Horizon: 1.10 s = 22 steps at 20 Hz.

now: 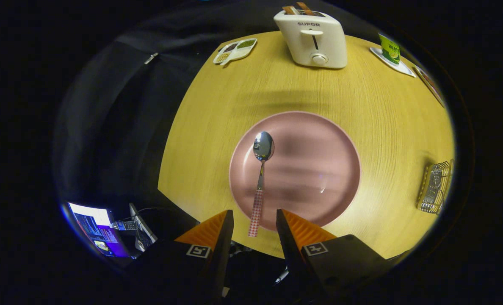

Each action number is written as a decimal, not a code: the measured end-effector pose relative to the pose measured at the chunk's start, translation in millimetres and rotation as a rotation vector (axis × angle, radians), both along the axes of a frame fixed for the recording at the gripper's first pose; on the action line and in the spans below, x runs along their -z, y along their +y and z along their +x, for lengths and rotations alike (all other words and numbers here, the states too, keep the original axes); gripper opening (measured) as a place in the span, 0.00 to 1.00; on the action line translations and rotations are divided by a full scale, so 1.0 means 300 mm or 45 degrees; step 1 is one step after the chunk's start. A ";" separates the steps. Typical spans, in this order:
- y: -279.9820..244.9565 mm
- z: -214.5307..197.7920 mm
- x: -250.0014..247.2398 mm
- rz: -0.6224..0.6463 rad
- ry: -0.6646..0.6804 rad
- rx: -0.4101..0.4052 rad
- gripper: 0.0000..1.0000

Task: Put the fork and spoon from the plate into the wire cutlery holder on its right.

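A pink round plate (pixel 319 169) lies on the yellow wooden table (pixel 217 127). On its left part rests a spoon (pixel 261 178) with a shiny bowl and a red checked handle, the handle end hanging over the plate's near rim. My gripper (pixel 255 217) is open, hovering above the table's near edge, and the spoon's handle end lies between its two fingertips without touching them. The wire cutlery holder (pixel 435 186) stands on the table far to the right of the plate, with something metallic inside it.
A white toaster (pixel 313 40) with bread slices stands at the table's far side. Left of it lies a divided snack tray (pixel 235 50). A green packet on a white dish (pixel 390 53) sits at the far right. A lit screen (pixel 97 228) shows below the table's left edge.
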State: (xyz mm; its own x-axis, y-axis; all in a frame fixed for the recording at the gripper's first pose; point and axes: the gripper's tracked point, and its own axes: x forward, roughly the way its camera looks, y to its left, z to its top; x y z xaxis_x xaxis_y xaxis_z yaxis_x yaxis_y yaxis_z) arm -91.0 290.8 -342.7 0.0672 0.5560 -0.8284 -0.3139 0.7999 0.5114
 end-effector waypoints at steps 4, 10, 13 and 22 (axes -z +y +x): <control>0.033 0.010 0.086 -0.072 0.028 -0.011 0.64; 0.056 0.007 0.171 -0.135 0.056 -0.014 0.64; 0.043 -0.001 0.210 -0.176 0.067 -0.012 0.43; -0.009 0.019 0.136 -0.074 0.078 0.028 0.13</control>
